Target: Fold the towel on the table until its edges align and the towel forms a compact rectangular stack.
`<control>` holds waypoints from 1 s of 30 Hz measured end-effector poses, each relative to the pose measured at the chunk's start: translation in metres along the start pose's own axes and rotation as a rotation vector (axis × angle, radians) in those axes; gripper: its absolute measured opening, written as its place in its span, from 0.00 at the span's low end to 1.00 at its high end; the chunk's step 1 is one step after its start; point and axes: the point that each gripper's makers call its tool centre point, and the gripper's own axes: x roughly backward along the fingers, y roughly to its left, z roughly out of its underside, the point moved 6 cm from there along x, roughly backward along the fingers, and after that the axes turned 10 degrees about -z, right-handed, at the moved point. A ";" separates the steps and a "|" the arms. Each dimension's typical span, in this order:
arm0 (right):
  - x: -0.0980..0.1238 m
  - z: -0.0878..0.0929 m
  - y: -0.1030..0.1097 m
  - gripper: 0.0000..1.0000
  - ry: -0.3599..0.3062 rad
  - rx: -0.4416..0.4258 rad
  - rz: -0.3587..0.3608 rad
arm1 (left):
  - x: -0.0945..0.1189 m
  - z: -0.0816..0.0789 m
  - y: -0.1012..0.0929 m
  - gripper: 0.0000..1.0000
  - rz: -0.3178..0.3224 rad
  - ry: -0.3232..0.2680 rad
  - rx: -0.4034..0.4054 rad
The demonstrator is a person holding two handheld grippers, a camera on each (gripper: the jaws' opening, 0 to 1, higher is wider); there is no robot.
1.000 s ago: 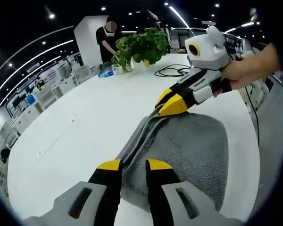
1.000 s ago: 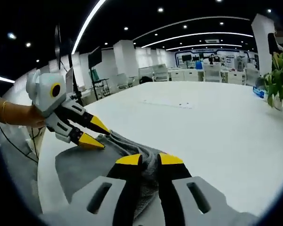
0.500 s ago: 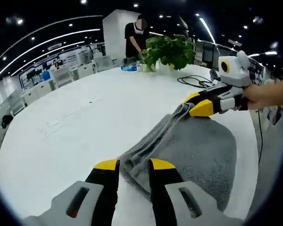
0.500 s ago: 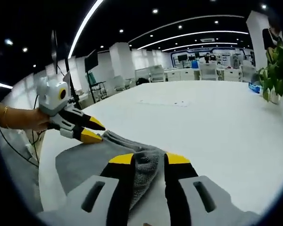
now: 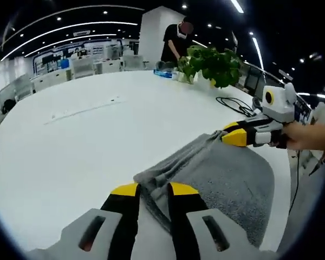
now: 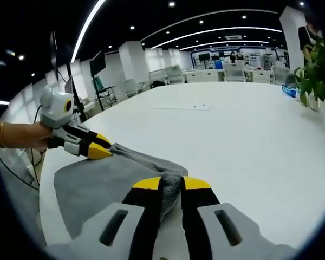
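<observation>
Both clamped on gray towel [image 5: 222,173] corners: left gripper [image 5: 150,190] near, right gripper [image 5: 234,136] far; folded edge stretched taut between for alignment, lower layer flat on white counter [image 5: 70,141]. Potted plant [image 5: 214,64] far.

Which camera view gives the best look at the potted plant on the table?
The left gripper view: the potted plant stands whole at the far side of the white table, leaves and spread plainly visible, with a person beside it. The right gripper view catches just some leaves at its right edge, cropped by the rim.
</observation>
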 end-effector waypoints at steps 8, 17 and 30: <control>-0.010 0.004 -0.009 0.10 0.020 -0.013 0.000 | -0.012 -0.001 0.003 0.17 -0.003 -0.049 0.020; -0.024 -0.003 -0.027 0.10 0.007 -0.026 -0.019 | -0.024 -0.009 0.010 0.16 -0.021 -0.067 0.068; -0.022 -0.007 -0.026 0.10 -0.048 -0.234 -0.021 | -0.027 -0.009 0.011 0.16 -0.076 -0.075 0.182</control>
